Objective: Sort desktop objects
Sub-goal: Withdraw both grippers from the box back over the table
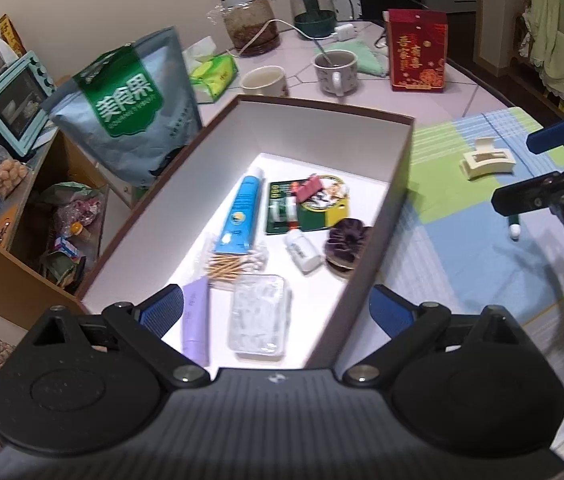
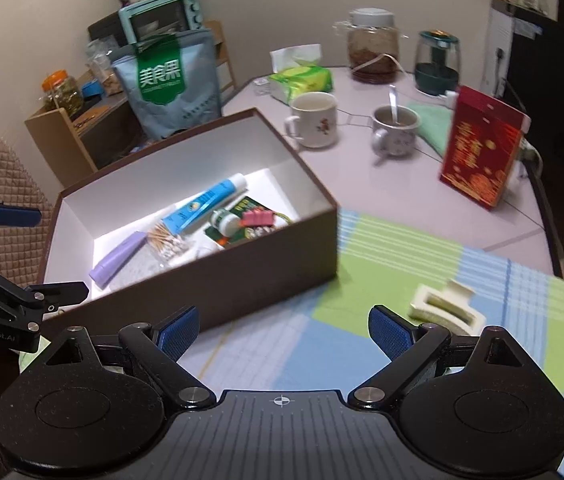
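Fingers of the right gripper (image 2: pixel 284 332) are spread and empty, the cream hair claw clip (image 2: pixel 447 307) lying just right of them on the checked cloth (image 2: pixel 382 248), its long axis slanting toward lower right; the left gripper (image 1: pixel 276 312), also released, hangs over the brown box (image 1: pixel 398 168).

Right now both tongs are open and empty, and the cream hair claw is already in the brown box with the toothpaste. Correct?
Not quite. The cream hair claw is not in the brown box; it lies outside on the checked cloth, as the right wrist view shows. The rest holds: the left tongs and right tongs are open and empty, and the toothpaste is in the box.
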